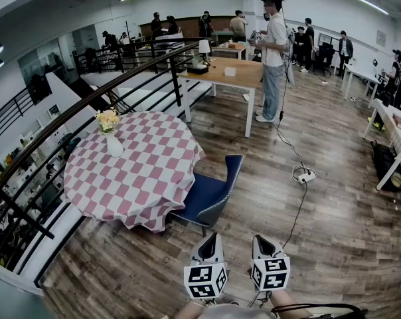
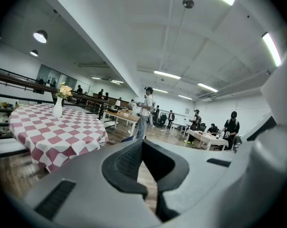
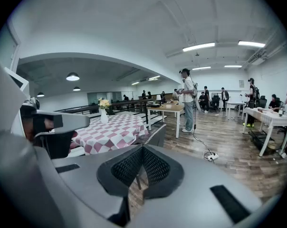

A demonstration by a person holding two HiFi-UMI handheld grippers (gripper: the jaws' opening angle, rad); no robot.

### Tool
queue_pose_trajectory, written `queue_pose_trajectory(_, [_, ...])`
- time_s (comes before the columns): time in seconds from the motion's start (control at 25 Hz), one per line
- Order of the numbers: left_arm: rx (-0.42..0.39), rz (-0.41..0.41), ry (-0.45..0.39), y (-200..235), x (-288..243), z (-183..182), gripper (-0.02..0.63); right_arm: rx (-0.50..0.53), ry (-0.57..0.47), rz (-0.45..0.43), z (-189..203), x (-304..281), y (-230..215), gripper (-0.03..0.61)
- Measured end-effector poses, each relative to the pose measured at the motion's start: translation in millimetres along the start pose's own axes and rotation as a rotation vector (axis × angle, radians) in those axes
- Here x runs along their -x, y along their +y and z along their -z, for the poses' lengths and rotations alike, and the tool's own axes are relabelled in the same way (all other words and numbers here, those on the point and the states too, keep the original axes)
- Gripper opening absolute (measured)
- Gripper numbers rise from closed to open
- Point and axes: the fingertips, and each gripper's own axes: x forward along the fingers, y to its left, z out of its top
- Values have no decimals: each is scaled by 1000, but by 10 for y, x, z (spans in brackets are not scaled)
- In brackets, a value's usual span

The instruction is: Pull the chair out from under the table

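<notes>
The chair (image 1: 210, 193) stands with its seat partly under the table (image 1: 134, 175) and its back toward the open floor. It lies ahead of both grippers, well apart. The left gripper (image 1: 210, 241) looks nearer than the right gripper (image 1: 261, 242). Both have their jaws closed on nothing.

Wood-plank floor (image 1: 333, 205); black railing (image 1: 176, 78) along the mezzanine edge; wooden bench (image 1: 227, 73) at rear; white walls (image 1: 366, 28); ceiling strip lights (image 3: 200, 46) lit.
</notes>
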Motion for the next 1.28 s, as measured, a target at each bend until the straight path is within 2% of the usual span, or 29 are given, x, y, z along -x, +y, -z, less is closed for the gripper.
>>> queue_pose_trajectory(0.44, [0,-2,-3,91,17,-29,-3,5,6,-9,4,-53,91,17])
queue_pose_trajectory(0.68, [2,-5,-1,177,39,-36,-3,-26,14,-19,30,-111,156,17])
queue_pose_trajectory(1.12, [-11,12,20,511,-47,-41,-3,-67,48,19,96,-364,252,17])
queue_pose_trajectory(1.28, [8,2,38,686,-71,15,-3,-75,73,27,183,-408,302,18])
